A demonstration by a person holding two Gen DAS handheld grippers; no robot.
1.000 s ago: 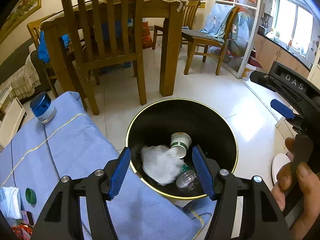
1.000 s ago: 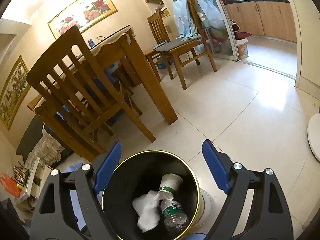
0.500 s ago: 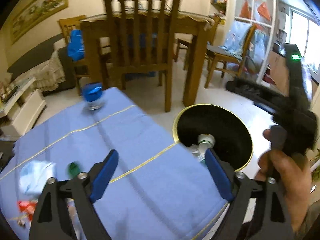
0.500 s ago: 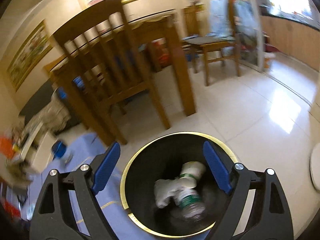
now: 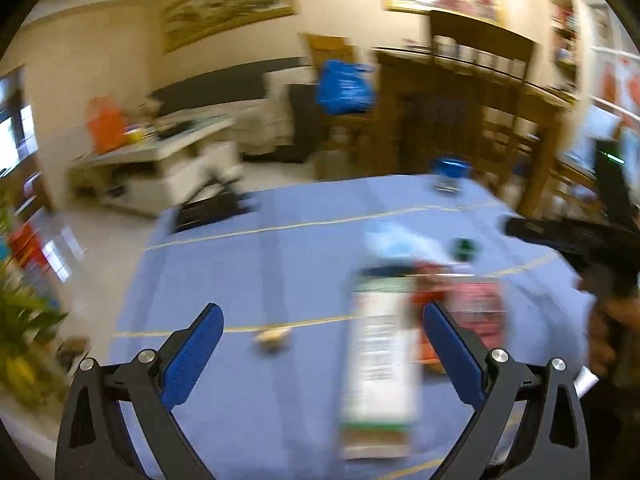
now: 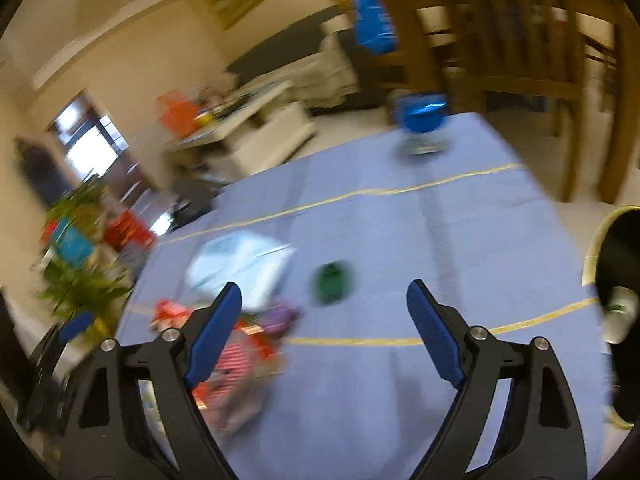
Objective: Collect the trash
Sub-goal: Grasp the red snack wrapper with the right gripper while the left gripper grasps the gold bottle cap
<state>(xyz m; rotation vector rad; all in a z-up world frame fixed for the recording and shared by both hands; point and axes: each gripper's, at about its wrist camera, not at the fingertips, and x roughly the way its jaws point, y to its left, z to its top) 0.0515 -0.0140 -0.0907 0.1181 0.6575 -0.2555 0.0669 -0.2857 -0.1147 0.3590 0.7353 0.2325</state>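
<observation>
Two grippers, both over the blue tablecloth (image 5: 280, 264), both with jaws spread wide and nothing between them. Left gripper (image 5: 318, 354) hovers beside a green-and-white carton (image 5: 380, 364) lying flat; a red-pink wrapper (image 5: 476, 308) just right of it, a small tan scrap (image 5: 272, 338) to its left. Right gripper (image 6: 324, 336) points at a green cap (image 6: 331, 282), with a pale tissue (image 6: 236, 262) and red wrappers (image 6: 236, 360) to the left. Black bin (image 6: 620, 280) at right edge, a cup inside. Frames heavily blurred.

Both fisheye views heavily motion-blurred, evenly daylit indoors, dark curved corners
</observation>
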